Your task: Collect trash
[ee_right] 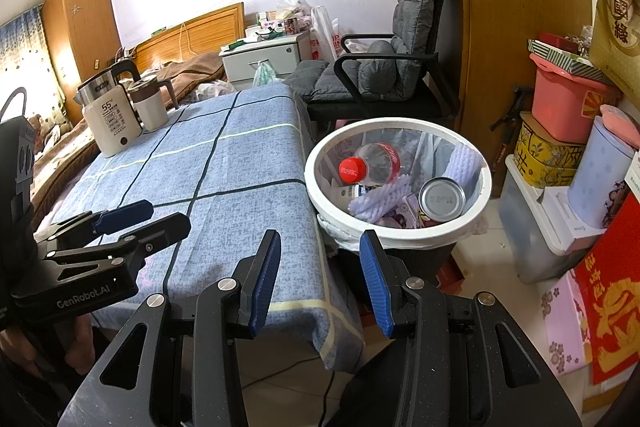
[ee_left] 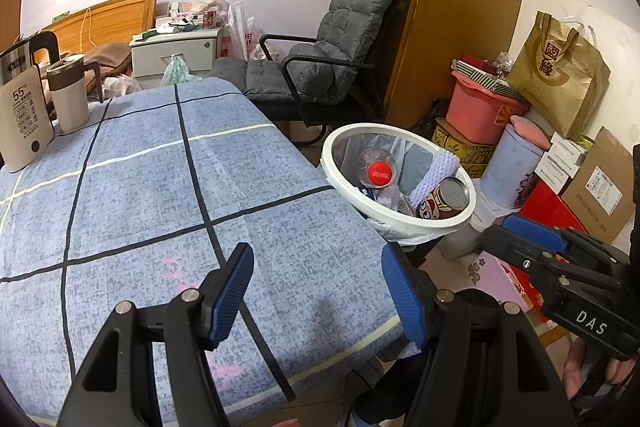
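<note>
Bright, sharp; wall glare upper left; fisheye bending, dark corners.

Left claw (ee_left: 316,291) gapes wide, empty, pitched downward toward twelve o'clock. Right claw (ee_right: 320,279) stands partly parted, also empty, at its three o'clock.

Black tool (ee_left: 318,293) frames, ribbed blue pads (ee_right: 266,281), silver screws, white "DAS" and "GenRobot.AI" lettering

Right of centre, beside the table edge: round white-rimmed plastic-lined trash bin (ee_right: 400,233) holding a red-capped clear plastic bottle (ee_right: 370,165), upright metal can (ee_right: 441,200), white foam netting (ee_right: 378,195).
</note>
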